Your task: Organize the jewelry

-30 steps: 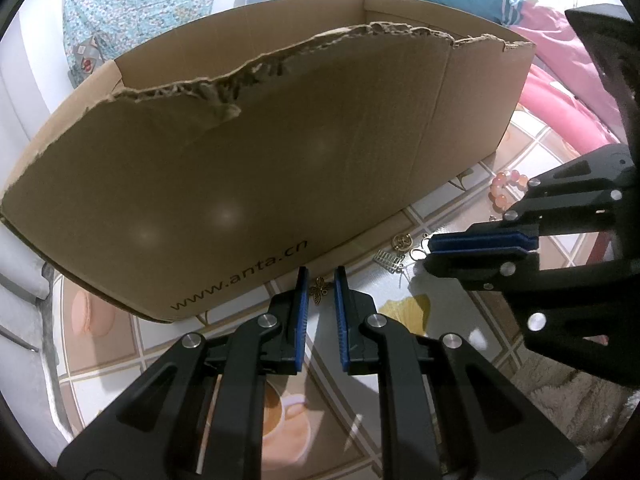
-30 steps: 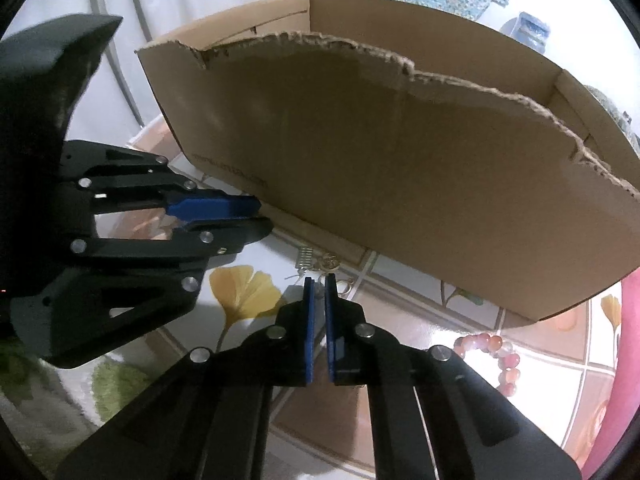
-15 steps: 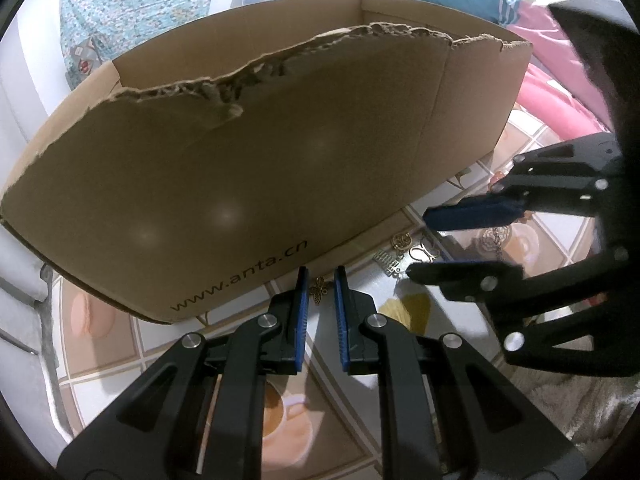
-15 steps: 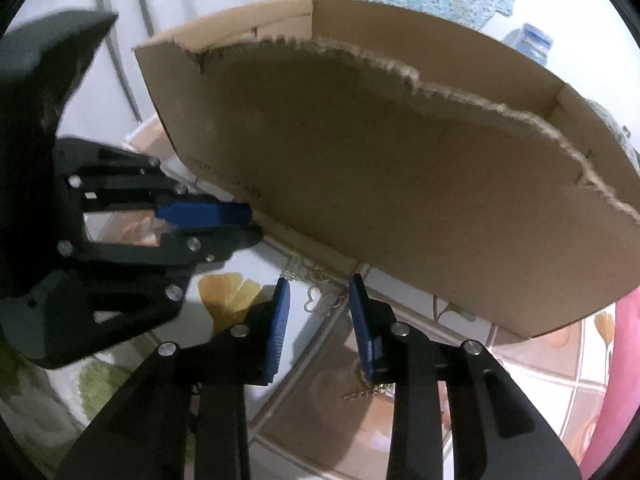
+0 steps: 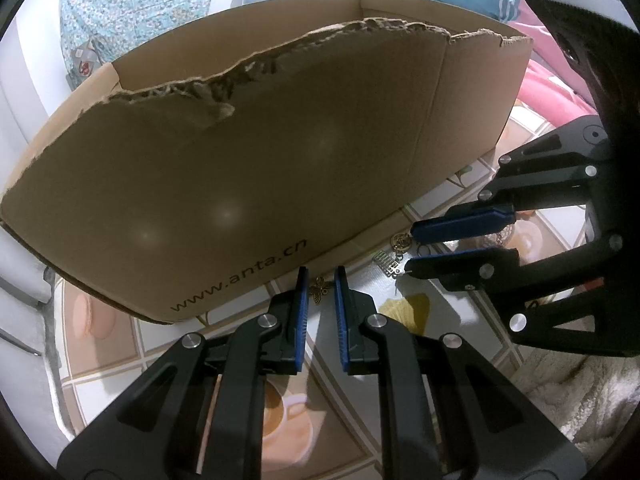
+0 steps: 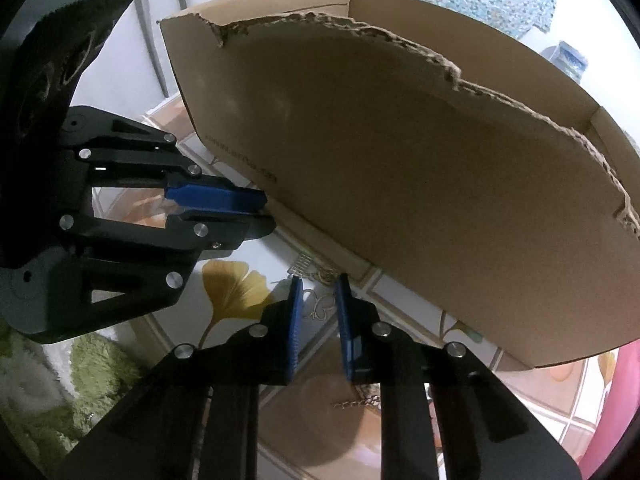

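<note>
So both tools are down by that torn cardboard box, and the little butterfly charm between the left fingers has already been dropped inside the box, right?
Not quite. The left wrist view shows the butterfly charm lying on the patterned tabletop in front of the torn cardboard box, between the left gripper's fingers, not inside the box.

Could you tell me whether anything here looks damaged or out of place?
Yes. The box has a ragged, torn top edge along its near wall, with frayed corrugation showing. Small charms lie loose on the tablecloth by its base, outside the box.
</note>
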A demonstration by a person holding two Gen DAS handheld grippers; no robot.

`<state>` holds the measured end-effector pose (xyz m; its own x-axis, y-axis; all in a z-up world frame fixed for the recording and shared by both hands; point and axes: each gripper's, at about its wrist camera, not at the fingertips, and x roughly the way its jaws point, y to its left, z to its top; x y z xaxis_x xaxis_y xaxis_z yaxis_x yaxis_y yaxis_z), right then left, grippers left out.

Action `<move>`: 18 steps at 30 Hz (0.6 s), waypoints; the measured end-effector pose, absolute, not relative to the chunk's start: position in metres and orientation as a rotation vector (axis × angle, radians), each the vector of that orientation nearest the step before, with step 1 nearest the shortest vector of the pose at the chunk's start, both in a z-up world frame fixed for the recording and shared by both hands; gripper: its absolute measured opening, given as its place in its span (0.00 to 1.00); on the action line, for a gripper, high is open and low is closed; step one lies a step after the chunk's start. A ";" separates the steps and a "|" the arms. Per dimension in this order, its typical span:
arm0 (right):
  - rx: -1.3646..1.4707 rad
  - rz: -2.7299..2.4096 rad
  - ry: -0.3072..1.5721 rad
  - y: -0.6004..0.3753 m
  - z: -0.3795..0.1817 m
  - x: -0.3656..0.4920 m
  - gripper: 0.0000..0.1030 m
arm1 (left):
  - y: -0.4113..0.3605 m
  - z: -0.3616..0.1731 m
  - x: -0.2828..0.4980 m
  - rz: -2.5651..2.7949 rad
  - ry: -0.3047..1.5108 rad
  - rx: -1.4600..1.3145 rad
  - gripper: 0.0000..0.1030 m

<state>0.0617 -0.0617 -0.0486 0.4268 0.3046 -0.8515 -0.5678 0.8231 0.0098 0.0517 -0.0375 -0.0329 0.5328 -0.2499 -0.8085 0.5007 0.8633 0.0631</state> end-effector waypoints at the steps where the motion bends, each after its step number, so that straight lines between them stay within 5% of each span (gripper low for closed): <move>1: -0.296 0.555 0.989 -0.062 -0.048 0.062 0.16 | -0.037 -0.033 0.051 -0.456 0.905 0.306 0.12; 18: -0.199 0.507 0.999 -0.089 -0.035 0.061 0.16 | -0.040 -0.034 0.053 -0.455 0.903 0.305 0.12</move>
